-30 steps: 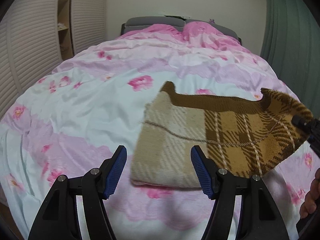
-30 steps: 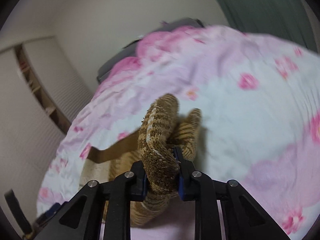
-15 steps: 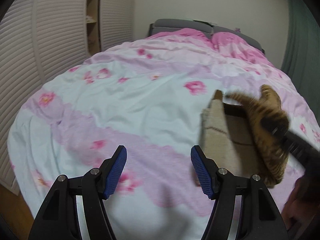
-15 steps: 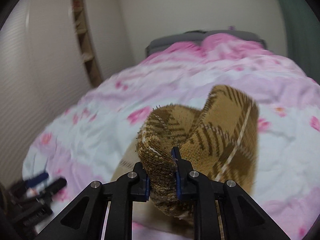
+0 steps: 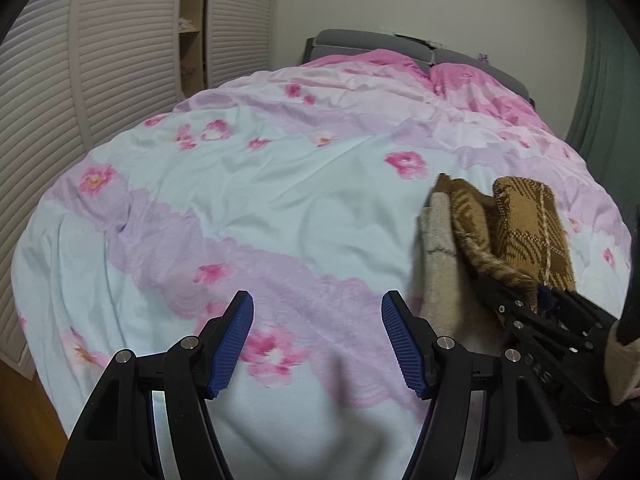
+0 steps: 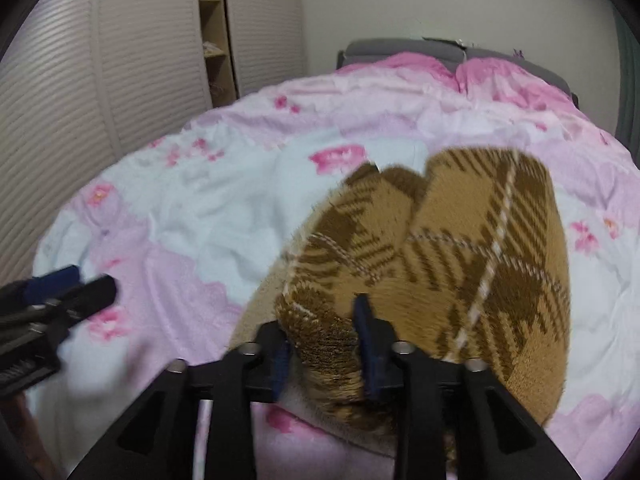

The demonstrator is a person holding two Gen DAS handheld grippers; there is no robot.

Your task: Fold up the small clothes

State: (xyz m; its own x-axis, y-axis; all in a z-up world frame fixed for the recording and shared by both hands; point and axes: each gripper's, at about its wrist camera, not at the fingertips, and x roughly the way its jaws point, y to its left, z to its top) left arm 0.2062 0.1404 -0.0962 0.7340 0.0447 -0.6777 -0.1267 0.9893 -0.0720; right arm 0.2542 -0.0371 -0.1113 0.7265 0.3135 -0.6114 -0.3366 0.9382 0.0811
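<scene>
In the left wrist view, the left gripper (image 5: 317, 338) is seen nearest, its blue-padded jaws spread wide with nothing between them, held over the flowered bedspread (image 5: 240, 184). Over the last second this gripper has been swung away to the left, so that the brown plaid knit garment (image 5: 516, 220), formerly spread flat straight ahead of it, is now found at the right edge of its view. In that same second the garment's right side has been lifted and carried across by the right gripper (image 5: 540, 300), and a fold is judged to be half made, the raised flap not yet laid down flat. The pale lower layer of the garment is shown resting on the bed only in the left view, along with the right gripper reaching in from the side. In the right wrist view, the right gripper (image 6: 322, 346) is shown with its jaws clamped on a bunched edge of the garment (image 6: 460, 248), a detail not readable from the left; the left gripper (image 6: 64, 284) appears at that view's far left, well apart from the cloth. Farther off, pink pillows (image 5: 400, 64), a grey headboard (image 5: 352, 38) and slatted wardrobe doors (image 5: 132, 40) are seen
</scene>
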